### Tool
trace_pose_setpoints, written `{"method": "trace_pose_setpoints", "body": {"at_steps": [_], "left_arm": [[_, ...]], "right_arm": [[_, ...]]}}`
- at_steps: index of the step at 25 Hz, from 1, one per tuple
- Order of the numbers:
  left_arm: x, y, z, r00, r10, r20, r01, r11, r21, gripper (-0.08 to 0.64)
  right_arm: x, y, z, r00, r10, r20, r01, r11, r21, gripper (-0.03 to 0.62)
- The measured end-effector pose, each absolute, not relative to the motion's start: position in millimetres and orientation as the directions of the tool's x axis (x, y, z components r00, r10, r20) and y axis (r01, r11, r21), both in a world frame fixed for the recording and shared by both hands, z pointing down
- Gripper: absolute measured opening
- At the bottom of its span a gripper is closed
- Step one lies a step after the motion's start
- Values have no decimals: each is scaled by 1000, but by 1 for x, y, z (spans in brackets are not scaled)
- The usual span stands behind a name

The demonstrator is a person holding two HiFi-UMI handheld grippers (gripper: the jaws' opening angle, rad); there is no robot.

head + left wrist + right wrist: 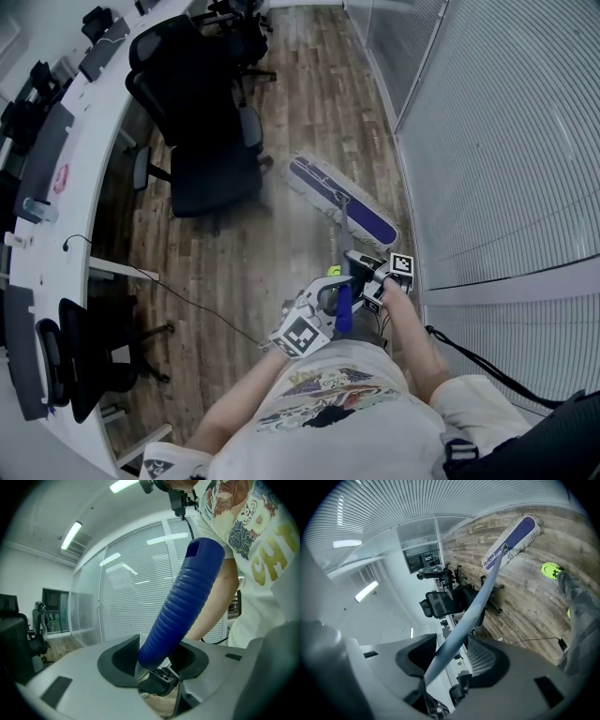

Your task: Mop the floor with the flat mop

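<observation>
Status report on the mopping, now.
Left gripper shut on ribbed blue handle grip. Right gripper shut on pale blue metal pole. Purple-and-white flat mop head down on wood floor. Black office chair nearby, not touching.

Near end of mop pole (342, 225) hidden by left tongs (337, 298) and right tongs (358, 266), desk (103, 103) cut off at left, clutter indistinct

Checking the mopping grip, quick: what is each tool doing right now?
Left tool: closed on the blue mop grip.
Right tool: closed on the mop pole.
</observation>
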State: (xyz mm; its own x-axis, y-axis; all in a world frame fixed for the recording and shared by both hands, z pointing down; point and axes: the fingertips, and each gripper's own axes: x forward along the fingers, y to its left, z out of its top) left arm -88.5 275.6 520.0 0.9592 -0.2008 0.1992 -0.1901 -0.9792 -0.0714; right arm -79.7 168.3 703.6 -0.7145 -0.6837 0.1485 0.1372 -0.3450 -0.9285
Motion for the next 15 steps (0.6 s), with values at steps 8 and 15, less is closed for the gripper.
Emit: {"method": "trace_pose_setpoints", "body": {"at_steps": [8, 15], "left_arm": [[-42, 186, 506, 964, -218, 152, -214, -976, -46, 158], [2, 95, 497, 959, -250, 131, -249, -968, -22, 158]], "right_arm": [[-37, 81, 698, -706, -704, 80, 201, -307, -930, 212], [3, -7, 689, -724, -689, 37, 235, -297, -926, 212]]}}
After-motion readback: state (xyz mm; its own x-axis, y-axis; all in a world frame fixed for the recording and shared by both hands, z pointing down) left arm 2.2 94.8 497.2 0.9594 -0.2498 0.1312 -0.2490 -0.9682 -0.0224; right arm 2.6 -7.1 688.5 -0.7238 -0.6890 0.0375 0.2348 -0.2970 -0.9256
